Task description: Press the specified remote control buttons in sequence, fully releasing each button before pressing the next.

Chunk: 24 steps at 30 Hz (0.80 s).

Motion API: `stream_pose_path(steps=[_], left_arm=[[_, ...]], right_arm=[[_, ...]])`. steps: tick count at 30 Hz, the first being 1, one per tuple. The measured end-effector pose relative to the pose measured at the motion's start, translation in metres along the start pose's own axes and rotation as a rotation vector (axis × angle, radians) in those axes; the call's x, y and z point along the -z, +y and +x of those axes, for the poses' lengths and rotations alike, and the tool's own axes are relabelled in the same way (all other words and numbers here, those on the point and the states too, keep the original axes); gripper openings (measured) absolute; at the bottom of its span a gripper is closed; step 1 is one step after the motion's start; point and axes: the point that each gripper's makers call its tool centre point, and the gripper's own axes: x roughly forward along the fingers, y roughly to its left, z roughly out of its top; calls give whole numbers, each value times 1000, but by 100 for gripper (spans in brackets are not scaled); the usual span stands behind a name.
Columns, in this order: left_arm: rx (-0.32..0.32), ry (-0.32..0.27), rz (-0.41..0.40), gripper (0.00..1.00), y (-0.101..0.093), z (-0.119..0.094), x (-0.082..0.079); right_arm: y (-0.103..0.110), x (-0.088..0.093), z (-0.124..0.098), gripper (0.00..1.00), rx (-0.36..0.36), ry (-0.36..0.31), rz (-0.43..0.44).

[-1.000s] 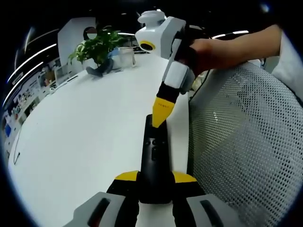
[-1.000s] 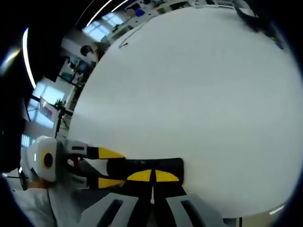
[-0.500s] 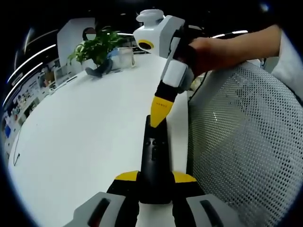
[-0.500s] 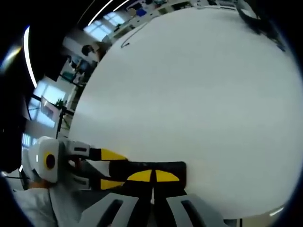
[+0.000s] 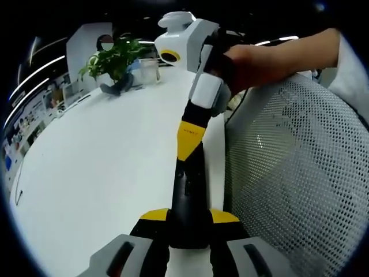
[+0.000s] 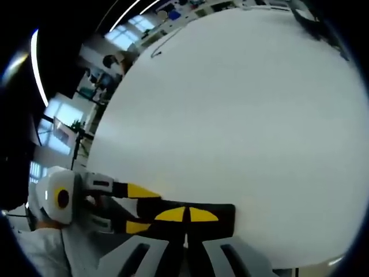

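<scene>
A black remote control (image 5: 187,196) lies lengthwise along the white table (image 5: 104,150), close to its right edge. My left gripper (image 5: 189,215) is shut on the remote's near end, a yellow tip on each side. My right gripper (image 5: 187,144) reaches in from the upper right, held by a person's hand (image 5: 259,57). Its yellow tips are together and rest on the remote's upper face. In the right gripper view, my right gripper (image 6: 186,214) is shut with its tips over the remote control (image 6: 226,218), and the left gripper (image 6: 141,208) grips it from the left.
A potted plant (image 5: 112,57) and a glass vessel (image 5: 151,69) stand at the table's far end. A mesh chair back (image 5: 288,173) sits right beside the table edge. A dark cable (image 6: 311,23) lies far across the white table (image 6: 242,115).
My right gripper's tips have slid a little along the remote toward the left gripper. The left gripper still holds the remote in the same way.
</scene>
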Motion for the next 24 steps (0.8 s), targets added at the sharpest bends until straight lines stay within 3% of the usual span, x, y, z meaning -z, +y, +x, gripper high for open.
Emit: stream_pose_path(steps=[14, 15, 17, 20, 24], left_arm=[[0, -11, -3, 24, 0, 0, 0], [0, -11, -2, 24, 0, 0, 0], [0, -11, -1, 24, 0, 0, 0], [1, -13, 0, 24, 0, 0, 0], [0, -13, 0, 24, 0, 0, 0]], right_arm=[[2, 0, 1, 0, 35, -4, -110], [1, 0, 1, 0, 37, -5, -108], [-1, 0, 2, 0, 43, -11, -16], [-2, 0, 2, 0, 70, 37, 14], [-1, -2, 4, 0, 107, 101, -17]])
